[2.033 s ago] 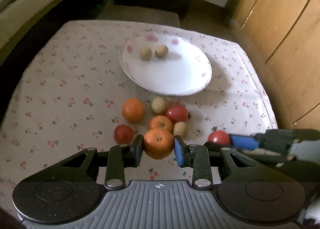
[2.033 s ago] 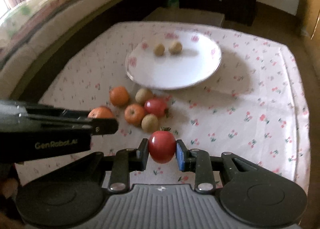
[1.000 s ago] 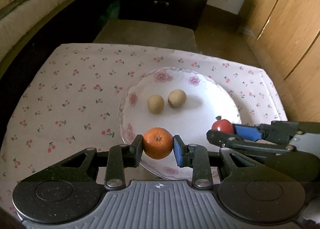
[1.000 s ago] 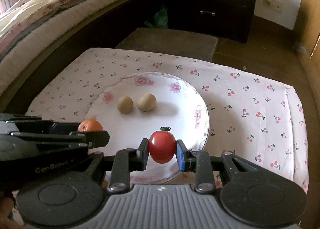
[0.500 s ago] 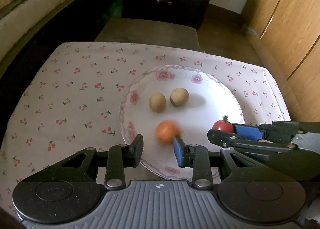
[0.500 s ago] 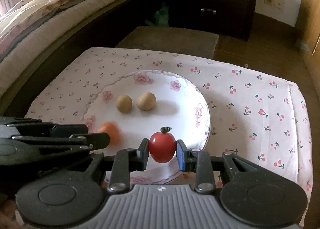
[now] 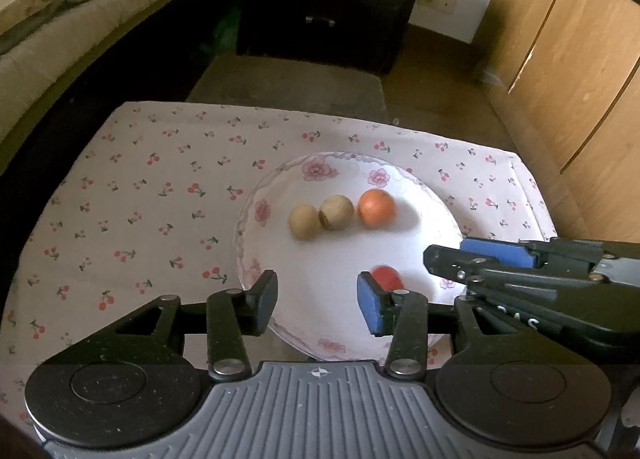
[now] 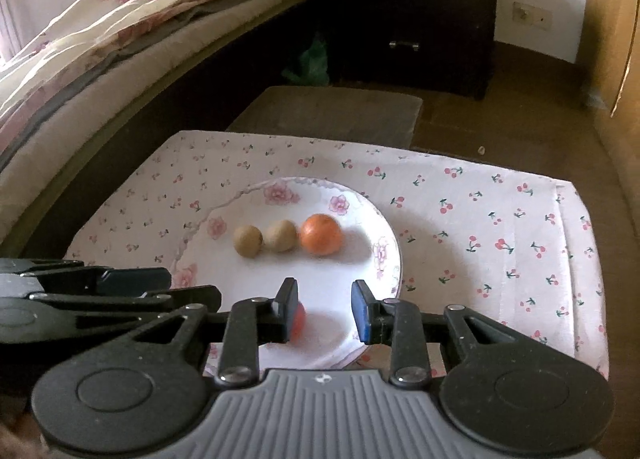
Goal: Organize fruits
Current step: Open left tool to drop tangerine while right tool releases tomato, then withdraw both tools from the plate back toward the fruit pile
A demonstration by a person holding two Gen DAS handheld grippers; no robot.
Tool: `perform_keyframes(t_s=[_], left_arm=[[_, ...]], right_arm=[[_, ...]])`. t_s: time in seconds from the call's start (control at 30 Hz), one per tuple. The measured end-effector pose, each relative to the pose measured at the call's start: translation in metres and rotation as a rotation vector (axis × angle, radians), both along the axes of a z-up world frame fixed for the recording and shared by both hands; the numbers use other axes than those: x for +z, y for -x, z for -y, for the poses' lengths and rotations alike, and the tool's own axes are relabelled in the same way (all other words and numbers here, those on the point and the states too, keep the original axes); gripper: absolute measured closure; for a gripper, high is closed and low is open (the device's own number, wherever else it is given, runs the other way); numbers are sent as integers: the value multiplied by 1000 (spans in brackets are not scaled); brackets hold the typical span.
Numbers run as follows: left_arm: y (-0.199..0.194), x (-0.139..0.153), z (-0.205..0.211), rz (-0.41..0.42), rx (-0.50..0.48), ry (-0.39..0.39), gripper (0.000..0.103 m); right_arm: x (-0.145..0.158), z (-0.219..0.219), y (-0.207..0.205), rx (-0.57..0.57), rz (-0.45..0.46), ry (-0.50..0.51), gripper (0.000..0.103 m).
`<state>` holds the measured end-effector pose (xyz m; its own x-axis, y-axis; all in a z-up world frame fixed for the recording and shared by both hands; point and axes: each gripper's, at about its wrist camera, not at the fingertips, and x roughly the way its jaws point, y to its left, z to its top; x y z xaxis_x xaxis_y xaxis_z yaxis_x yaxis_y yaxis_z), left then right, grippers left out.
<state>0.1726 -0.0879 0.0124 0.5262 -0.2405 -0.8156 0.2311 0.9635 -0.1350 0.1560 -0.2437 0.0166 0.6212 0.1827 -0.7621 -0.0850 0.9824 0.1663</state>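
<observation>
Now both hand-held grippers (image 7: 316, 301) (image 8: 324, 309) gape empty; the tomato (image 7: 386, 279), seemingly rolling, could escape the plate (image 7: 416, 187).

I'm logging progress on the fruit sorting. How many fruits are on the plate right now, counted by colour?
Tan-brown round fruits: 2
Orange fruit: 1
Red round fruit, blurred and partly hidden behind a gripper finger: 1
Total on the plate: 4
</observation>
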Motion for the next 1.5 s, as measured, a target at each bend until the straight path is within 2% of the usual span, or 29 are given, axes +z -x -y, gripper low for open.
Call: perform_keyframes(t_s=[0.47,0.87,1.23,1.5], left_arm=[[17,10,-19,19,15,14,49],[38,7,-34,1,18,11,47],[62,-12,-48,-74,13,16,46],[65,-25,-47,-112,1,-2,52]], right_arm=[[3,-10,33,15,-13,-12,72],[-3,-24,56,50,-43,-25,72],[-14,-29,74,64,-89,-32,72],[-19,-31,79,83,-112,-33,71]])
